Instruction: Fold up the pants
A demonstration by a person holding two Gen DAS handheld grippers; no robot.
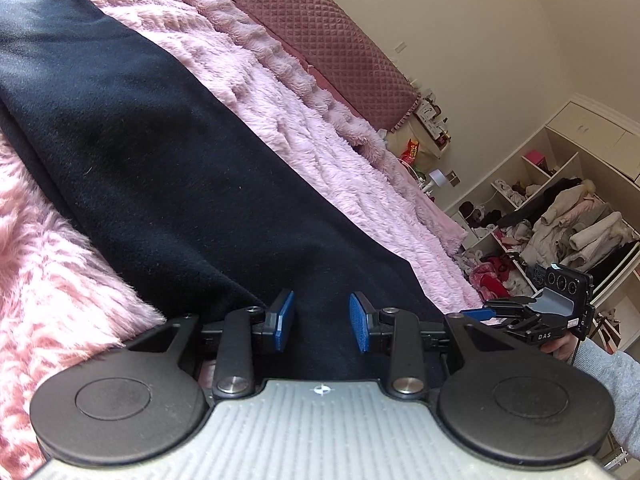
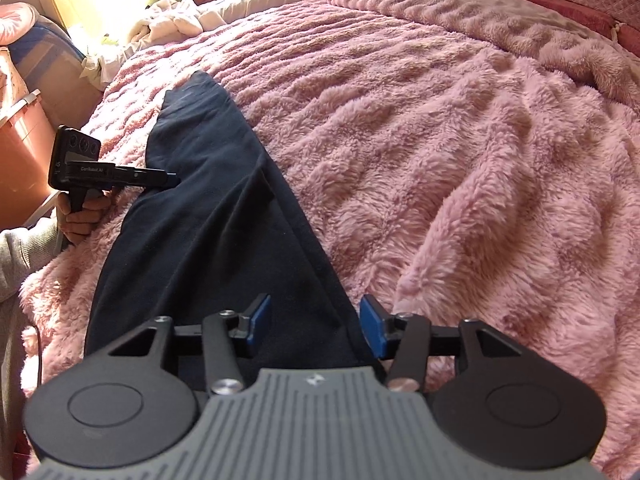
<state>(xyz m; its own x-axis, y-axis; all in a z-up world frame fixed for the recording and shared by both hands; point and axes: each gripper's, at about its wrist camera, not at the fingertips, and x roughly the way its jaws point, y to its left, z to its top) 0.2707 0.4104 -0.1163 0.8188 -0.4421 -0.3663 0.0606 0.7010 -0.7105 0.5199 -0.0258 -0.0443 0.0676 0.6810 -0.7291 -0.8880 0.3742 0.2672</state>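
Pants [image 2: 208,208]: dark navy, soft matte knit, laid lengthwise on a pink blanket [image 2: 460,152] over a bed; long tapering shape, wide end near the right tongs, narrow end far up the bed; a diagonal fold ridge runs across the upper layer.

Right tongs [image 2: 316,330]: blue pads spread apart; dark cloth lies below and between them, its right-hand edge passing just inside the right pad; pads not pressing on it.

Left tongs [image 1: 322,328]: blue pads apart with a gap between them; dark cloth fills the space beneath and ahead; in the right wrist view this tool [image 2: 160,178] reaches in level from the left side, its tip at the pants' left edge, about halfway along; whether cloth is pinched there cannot be told.

Blanket: long-pile plush, ribbed in wavy rows, rumpled toward the far right.

Hands: left hand [image 2: 82,216] grips the tool's handle, grey knit sleeve [image 2: 24,256] behind it; right hand [image 1: 564,346] partly seen beside its tool.

Left wrist view only: quilted mauve headboard [image 1: 320,28]; cream wall; open white shelves [image 1: 560,208] crammed with coats and clothes.

Right wrist view only: white and green cloths [image 2: 176,16] heaped at the bed's far edge; brown bin [image 2: 20,144] at left; strong sunlight at the upper left.
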